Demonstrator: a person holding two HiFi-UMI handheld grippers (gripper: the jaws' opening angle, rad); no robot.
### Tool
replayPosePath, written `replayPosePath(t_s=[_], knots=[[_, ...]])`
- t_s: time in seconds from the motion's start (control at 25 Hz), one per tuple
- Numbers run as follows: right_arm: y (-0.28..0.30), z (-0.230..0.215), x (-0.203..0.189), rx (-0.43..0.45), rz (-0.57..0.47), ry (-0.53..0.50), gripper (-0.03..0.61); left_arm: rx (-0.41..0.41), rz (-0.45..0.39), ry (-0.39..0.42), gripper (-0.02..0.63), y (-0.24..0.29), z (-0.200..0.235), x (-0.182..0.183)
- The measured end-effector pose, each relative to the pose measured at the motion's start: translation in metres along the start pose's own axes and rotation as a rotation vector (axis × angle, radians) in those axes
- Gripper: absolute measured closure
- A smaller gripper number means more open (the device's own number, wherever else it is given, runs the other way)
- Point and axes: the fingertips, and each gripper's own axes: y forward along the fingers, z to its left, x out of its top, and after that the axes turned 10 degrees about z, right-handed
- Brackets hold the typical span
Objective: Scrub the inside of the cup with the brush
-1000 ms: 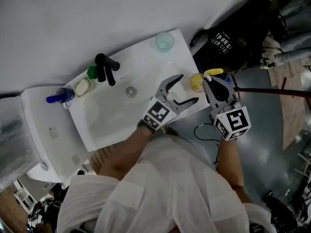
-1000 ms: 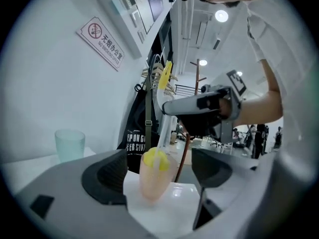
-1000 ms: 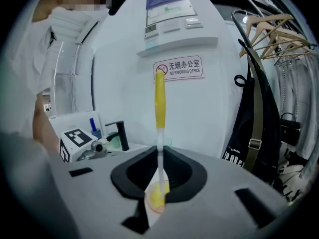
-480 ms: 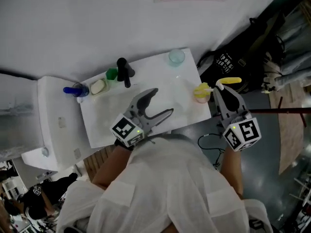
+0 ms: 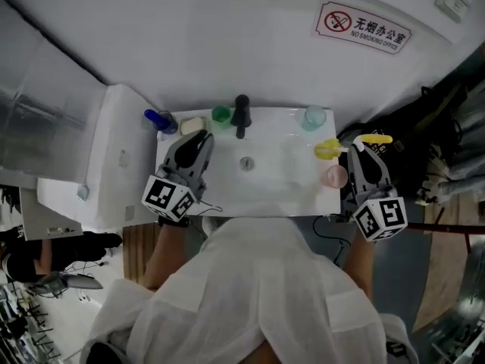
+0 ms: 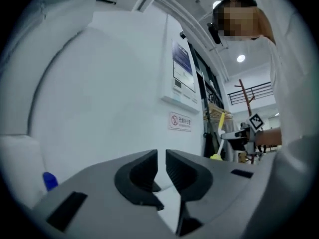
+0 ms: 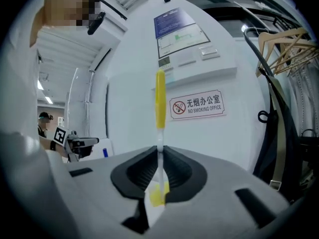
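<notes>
Yellow plastic marks the brush (image 5: 377,138), which is pinched crosswise at its thin white neck by the right gripper (image 5: 362,149). In the right gripper view the jaws are pressed onto that neck, the yellow handle (image 7: 159,98) standing upright above them and a yellow part showing below. The right gripper is held beside the right edge of the white sink (image 5: 288,203).

The pink cup (image 5: 334,176) is seen upright on the sink's right front rim, just beside the right gripper on its inner side. It is gripped by neither tool, and the brush's lower yellow end is seen near it, beyond it, not inside it.

The left gripper (image 5: 198,137) is held over the sink's left part, near the soap (image 5: 191,126) and a blue object (image 5: 157,120), well apart from the cup. Its jaws have just been closing and now stand almost together, a narrow slit left and nothing between them (image 6: 161,156). A black tap (image 5: 242,114) stands at the back.
</notes>
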Motion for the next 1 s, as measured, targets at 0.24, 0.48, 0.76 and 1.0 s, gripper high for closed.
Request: replayPosePath(t_s=[0.24, 0.48, 0.76, 1.0], knots=[[0.008, 0.008, 0.003, 0.013, -0.007, -0.008, 0.543, 0.219, 0.0, 0.039, 0.581, -0.059, 0.06, 0.014], [0.009, 0.011, 0.003, 0.027, 0.0, -0.01, 0.543, 0.346, -0.012, 0.036, 0.581, -0.102, 0.09, 0.022], [0.017, 0.022, 0.005, 0.068, -0.01, -0.015, 0.543, 0.361, -0.01, 0.026, 0.581, -0.114, 0.083, 0.027], [0.021, 0.038, 0.006, 0.092, 0.0, -0.023, 0.542, 0.317, -0.011, 0.029, 0.581, -0.108, 0.071, 0.03]])
